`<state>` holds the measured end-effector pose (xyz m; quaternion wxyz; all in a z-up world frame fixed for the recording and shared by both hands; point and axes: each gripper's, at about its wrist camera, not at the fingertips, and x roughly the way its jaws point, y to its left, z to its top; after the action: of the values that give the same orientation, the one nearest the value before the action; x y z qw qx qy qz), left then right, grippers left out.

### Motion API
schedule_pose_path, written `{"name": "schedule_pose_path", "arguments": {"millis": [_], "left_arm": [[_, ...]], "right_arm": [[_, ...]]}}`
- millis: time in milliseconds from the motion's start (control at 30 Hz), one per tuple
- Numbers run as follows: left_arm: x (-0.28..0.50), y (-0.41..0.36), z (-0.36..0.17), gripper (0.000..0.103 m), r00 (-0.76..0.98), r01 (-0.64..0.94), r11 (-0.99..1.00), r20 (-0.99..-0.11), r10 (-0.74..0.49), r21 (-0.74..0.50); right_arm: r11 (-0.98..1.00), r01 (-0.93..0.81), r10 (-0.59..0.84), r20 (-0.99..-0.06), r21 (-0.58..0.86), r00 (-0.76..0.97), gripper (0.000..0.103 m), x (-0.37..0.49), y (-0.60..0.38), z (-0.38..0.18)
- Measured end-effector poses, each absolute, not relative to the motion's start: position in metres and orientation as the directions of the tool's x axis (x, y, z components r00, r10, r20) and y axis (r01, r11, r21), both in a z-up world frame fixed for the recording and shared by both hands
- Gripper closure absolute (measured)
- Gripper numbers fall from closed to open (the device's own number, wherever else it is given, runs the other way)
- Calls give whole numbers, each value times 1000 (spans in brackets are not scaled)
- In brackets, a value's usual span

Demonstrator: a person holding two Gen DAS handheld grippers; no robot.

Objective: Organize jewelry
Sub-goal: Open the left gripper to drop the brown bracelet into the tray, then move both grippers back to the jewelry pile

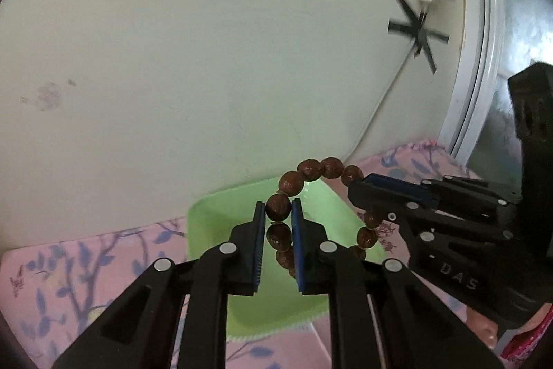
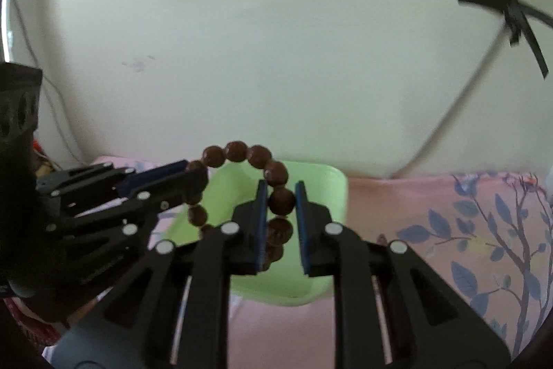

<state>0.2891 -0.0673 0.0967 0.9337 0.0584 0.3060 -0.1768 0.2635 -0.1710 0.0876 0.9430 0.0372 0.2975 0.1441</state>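
Observation:
A bracelet of large brown beads [image 1: 311, 170] hangs in the air above a light green tray [image 1: 214, 223]. My left gripper [image 1: 279, 213] is shut on one bead at its left side. My right gripper [image 2: 280, 196] is shut on a bead at the other side; in the left wrist view it reaches in from the right [image 1: 359, 187]. In the right wrist view the bracelet [image 2: 236, 151] arcs between the two grippers, with the left gripper [image 2: 197, 177] coming in from the left, over the green tray [image 2: 318, 185].
The tray sits on a pink cloth with a blue leaf pattern [image 2: 466, 230], against a pale wall [image 1: 207, 57]. A thin cable taped with black strips [image 1: 420, 30] runs down the wall at the right. A white window frame [image 1: 473, 75] stands at the far right.

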Motion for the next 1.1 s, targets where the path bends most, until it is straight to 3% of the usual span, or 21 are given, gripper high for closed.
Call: {"name": "schedule_pose_path", "arguments": {"millis": [133, 167, 200, 267, 467, 600, 700, 900, 1100], "left_arm": [[302, -76, 75, 85, 727, 348, 936, -644, -238, 46], [303, -76, 71, 85, 721, 342, 938, -656, -223, 56], [304, -76, 70, 85, 723, 334, 941, -658, -212, 64], [301, -71, 72, 85, 732, 312, 948, -651, -200, 60], [255, -29, 103, 85, 741, 311, 947, -604, -293, -79], [200, -2, 105, 85, 744, 330, 936, -578, -336, -118], [161, 20, 85, 85, 702, 338, 925, -608, -371, -175], [104, 45, 40, 85, 594, 305, 912, -694, -407, -274], [79, 48, 23, 82, 570, 299, 894, -689, -448, -335]], "right_arm": [[953, -248, 303, -582, 175, 755, 88, 273, -177, 67], [945, -255, 328, -591, 206, 737, 77, 274, -178, 63], [942, -252, 334, -592, 221, 733, 58, 272, -184, 63], [947, -236, 320, -558, 220, 766, 46, 264, -189, 70], [930, -300, 368, -520, 213, 771, 46, 223, -196, 94], [896, -395, 435, -569, 201, 698, 59, 177, -193, 84], [877, -433, 460, -622, 207, 633, 66, 138, -190, 64], [870, -449, 458, -673, 205, 580, 66, 75, -175, 34], [882, -447, 416, -699, 153, 582, 66, 58, -163, 24]]}}
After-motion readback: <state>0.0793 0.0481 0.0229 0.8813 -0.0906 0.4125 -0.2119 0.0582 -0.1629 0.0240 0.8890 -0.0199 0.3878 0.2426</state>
